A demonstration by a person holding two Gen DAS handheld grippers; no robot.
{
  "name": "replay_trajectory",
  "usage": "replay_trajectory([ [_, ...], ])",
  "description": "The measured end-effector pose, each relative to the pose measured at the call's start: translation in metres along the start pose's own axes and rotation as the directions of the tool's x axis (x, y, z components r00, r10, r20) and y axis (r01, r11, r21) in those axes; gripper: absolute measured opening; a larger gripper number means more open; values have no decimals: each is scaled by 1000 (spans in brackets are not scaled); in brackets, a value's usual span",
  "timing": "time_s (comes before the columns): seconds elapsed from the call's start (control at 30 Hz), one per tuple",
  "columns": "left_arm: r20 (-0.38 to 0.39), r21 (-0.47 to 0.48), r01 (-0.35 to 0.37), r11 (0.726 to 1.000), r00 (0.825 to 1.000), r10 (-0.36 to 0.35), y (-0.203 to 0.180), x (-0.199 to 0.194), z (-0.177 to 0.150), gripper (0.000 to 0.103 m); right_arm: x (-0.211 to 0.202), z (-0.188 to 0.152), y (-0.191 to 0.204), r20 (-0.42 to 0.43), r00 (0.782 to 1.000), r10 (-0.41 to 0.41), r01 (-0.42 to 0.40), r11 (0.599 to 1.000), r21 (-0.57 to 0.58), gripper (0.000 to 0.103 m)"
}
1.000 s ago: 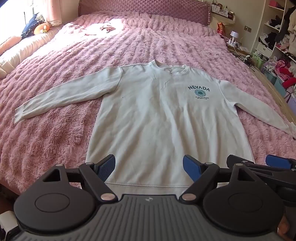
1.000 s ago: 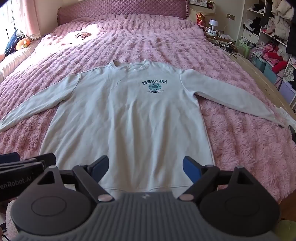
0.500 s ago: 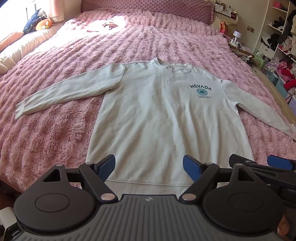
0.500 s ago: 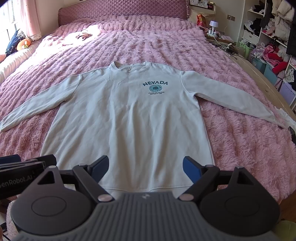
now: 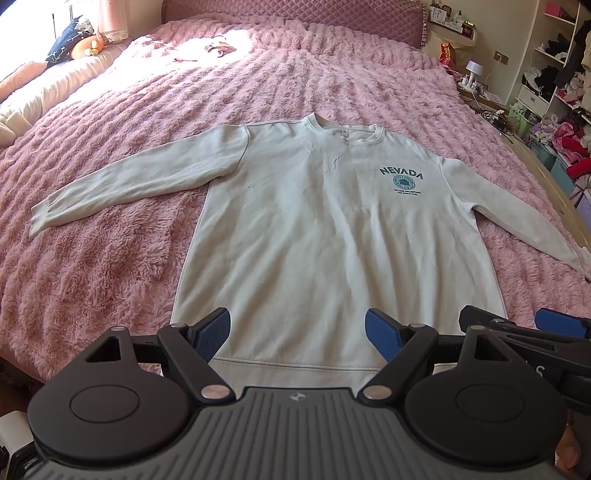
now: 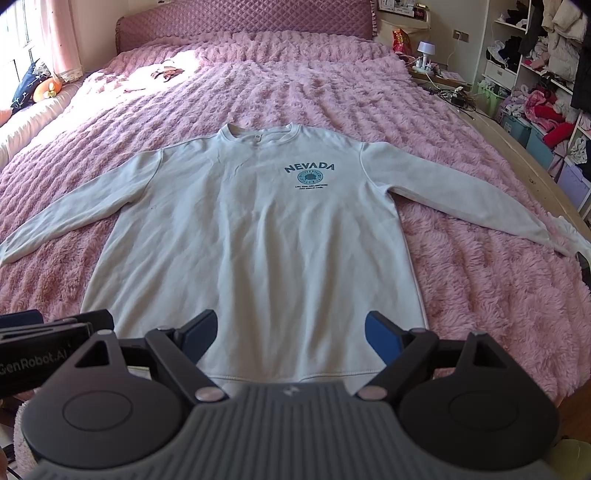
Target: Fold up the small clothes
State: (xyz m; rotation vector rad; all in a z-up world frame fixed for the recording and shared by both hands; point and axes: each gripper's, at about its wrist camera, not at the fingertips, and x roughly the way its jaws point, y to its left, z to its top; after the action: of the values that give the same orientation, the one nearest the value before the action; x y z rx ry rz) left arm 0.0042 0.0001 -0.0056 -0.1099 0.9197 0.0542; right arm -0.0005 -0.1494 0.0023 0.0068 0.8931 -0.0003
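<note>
Presently, a pale grey-white long-sleeved sweatshirt point(image 5: 332, 229) printed "NEVADA" in teal lies flat, front up, on a fluffy pink ribbed bedspread point(image 5: 92, 258), collar toward the quilted pink headboard point(image 6: 240, 22) and both sleeves spread outward. The left gripper point(image 5: 297, 334), black with blue-padded fingers, hangs over the near end of the garment; its jaws stand wide apart and hold nothing, and the stitched hem band shows between them. The right gripper point(image 6: 290, 334), same make, hangs alongside over the right half of the hem, jaws likewise apart and empty. Contact between either tool and the cloth cannot be determined. In the left wrist view the right tool's blue finger point(image 5: 561, 323) shows at the right edge, near the garment's lower right corner. Open shelving with heaped clothing point(image 6: 546, 74) stands to the right of the bed.
</note>
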Motion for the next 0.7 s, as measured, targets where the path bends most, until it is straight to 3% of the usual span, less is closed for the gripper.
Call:
replay_trajectory([
  [0.7, -13, -8, 1, 1000, 1000, -1, 3, 5, -4, 97, 0, 0, 1, -1, 1000, 0, 0, 1000, 1, 83],
])
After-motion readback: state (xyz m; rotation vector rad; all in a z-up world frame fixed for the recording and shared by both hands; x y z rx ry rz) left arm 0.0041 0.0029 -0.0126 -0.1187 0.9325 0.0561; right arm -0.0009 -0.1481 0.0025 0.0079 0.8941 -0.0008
